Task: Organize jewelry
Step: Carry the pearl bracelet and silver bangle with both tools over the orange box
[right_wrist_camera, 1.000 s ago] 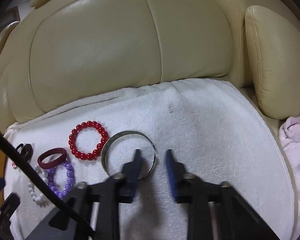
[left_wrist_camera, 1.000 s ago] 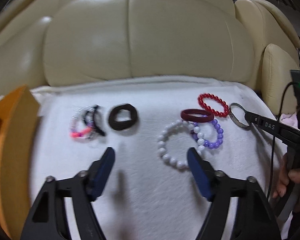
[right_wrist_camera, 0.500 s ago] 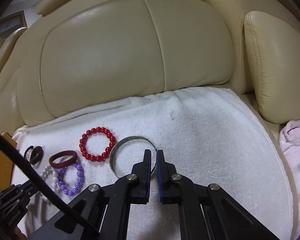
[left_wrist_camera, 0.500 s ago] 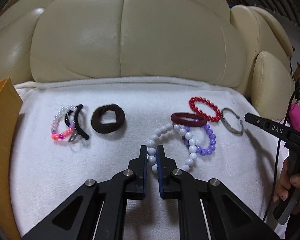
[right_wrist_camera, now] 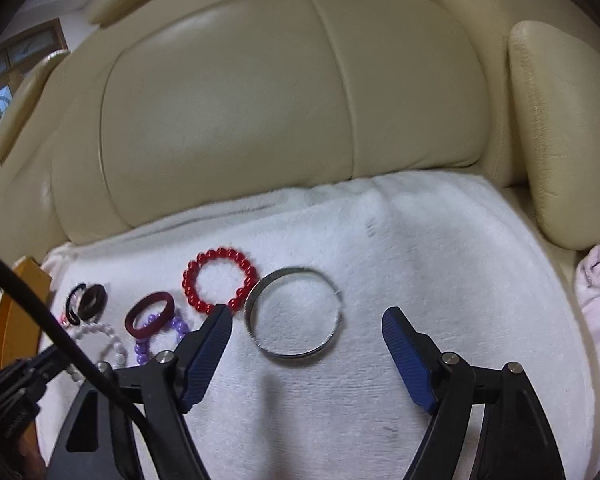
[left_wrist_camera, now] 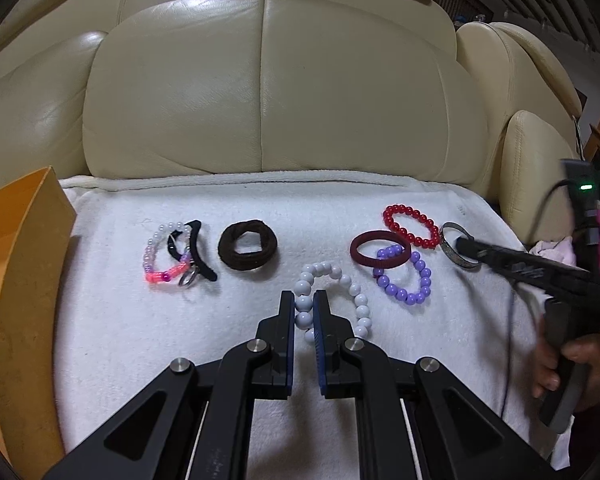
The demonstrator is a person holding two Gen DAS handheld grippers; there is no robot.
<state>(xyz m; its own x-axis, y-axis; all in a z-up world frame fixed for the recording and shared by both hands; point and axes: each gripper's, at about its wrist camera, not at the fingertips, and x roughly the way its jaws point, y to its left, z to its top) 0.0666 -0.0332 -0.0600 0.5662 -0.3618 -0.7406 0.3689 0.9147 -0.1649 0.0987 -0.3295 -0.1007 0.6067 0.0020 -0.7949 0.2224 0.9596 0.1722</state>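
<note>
White bead bracelet (left_wrist_camera: 332, 300): pinched at its near-left side by left hand-held gripper (left_wrist_camera: 304, 312), over white towel (left_wrist_camera: 140, 328) on sofa seat. Silver bangle (right_wrist_camera: 294, 317): flat on towel beside red bead bracelet (right_wrist_camera: 219, 285), between jaws of right hand-held gripper (right_wrist_camera: 306, 330), just spread, untouched

A: Where do the two views look from?
B: Each rides low behind its own fingers, tilted down at the white towel (left_wrist_camera: 140, 332), facing the sofa back (left_wrist_camera: 260, 92).
A: Shared ground?
B: The red bead bracelet (right_wrist_camera: 219, 284) (right view nearer) and silver bangle (right_wrist_camera: 296, 316).
</note>
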